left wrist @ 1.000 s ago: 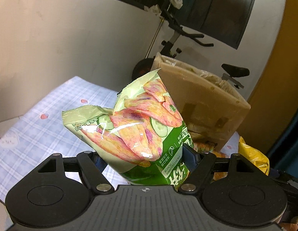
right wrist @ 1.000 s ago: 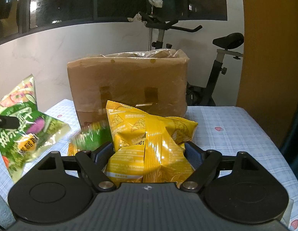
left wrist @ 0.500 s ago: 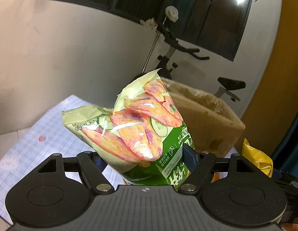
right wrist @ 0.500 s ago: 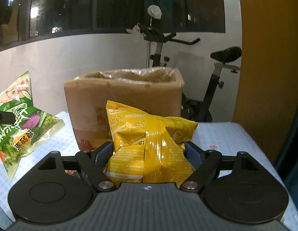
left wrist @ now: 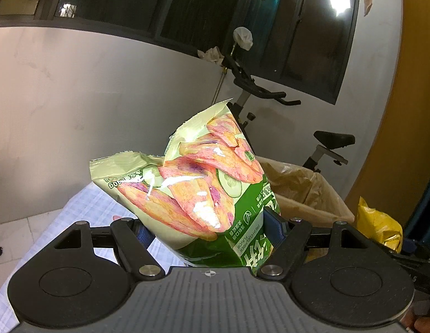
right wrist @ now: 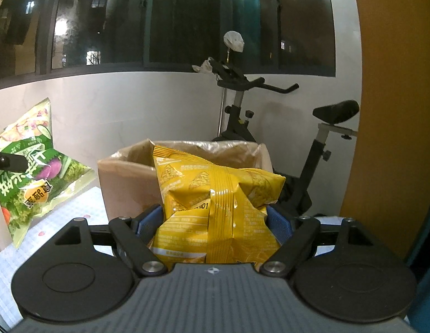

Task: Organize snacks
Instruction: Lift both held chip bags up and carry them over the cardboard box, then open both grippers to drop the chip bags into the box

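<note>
Left gripper (left wrist: 208,229) clamped green chip bag (left wrist: 198,191); right gripper (right wrist: 215,223) clamped yellow bag (right wrist: 215,194). Open box (right wrist: 126,177) at 12 o'clock, right nearer.

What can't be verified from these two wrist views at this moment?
- Cardboard box contents: both views, hidden by its walls and the yellow snack bag.
- Green chip bag bottom: left wrist view, behind the claw body.
- Table surface near the box: both views, blocked by bags and claws.
</note>
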Motion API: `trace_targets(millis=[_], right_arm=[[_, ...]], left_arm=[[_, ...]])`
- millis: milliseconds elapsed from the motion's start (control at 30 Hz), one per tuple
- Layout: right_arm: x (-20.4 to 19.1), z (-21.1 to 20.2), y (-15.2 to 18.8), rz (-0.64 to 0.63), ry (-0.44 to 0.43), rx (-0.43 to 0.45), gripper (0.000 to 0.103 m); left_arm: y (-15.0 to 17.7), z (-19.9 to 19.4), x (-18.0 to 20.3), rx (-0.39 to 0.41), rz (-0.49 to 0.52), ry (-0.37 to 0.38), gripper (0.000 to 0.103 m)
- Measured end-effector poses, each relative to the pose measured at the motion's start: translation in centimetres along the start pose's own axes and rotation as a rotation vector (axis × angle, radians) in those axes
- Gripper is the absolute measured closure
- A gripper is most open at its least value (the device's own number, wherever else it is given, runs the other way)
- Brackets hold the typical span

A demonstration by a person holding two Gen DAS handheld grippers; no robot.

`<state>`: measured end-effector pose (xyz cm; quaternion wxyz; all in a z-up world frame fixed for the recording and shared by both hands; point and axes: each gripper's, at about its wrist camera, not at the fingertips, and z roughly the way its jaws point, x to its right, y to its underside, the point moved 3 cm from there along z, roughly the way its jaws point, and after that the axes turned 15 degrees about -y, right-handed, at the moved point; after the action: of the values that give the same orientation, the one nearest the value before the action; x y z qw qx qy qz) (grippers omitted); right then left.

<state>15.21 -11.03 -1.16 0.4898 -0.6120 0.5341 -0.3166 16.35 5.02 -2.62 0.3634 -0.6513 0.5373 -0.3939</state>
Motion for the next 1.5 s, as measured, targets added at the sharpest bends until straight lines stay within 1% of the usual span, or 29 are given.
trace_targets(millis=[233,433,767,900,1033,1133,1233,1367,1500], right_arm=[[-0.2,1.1,-2.6,-0.036,-0.007,0.023,0.020],[0.4,3.0,-4.2,-0.042,-0.014,0.026,0.020],[2.6,7.4,-7.0,-0.056,-0.017,0.030,0.020],[3.8,9.8,-8.2,-0.062,-0.017,0.030,0.020],[5.2,12.5,-8.8,-0.052,-0.018,0.016,0.020],[6.1,14.6,-8.7,-0.036,-0.018,-0.005,0.020],[6.8,16.4,-8.6,-0.020,-0.025,-0.027,0.020],[7.2,18.0,-8.0,-0.020,-0.032,-0.058,0.020],[7.6,19.3,-7.2,-0.004,-0.039,-0.094,0.020]], left_arm=[[-1.9,0.8,1.0,0.024,0.045,0.016,0.025],[-3.2,2.7,2.2,0.032,0.077,0.034,0.025],[-5.4,7.5,5.6,0.038,0.126,0.071,0.025],[-6.5,9.9,7.3,0.049,0.137,0.082,0.025],[-6.9,12.2,8.9,0.050,0.150,0.087,0.025],[-6.8,13.9,9.9,0.040,0.165,0.082,0.025],[-6.3,15.4,10.7,0.005,0.198,0.078,0.027],[-5.5,17.1,11.2,-0.036,0.219,0.066,0.028],[-4.9,17.8,11.3,-0.072,0.237,0.078,0.028]])
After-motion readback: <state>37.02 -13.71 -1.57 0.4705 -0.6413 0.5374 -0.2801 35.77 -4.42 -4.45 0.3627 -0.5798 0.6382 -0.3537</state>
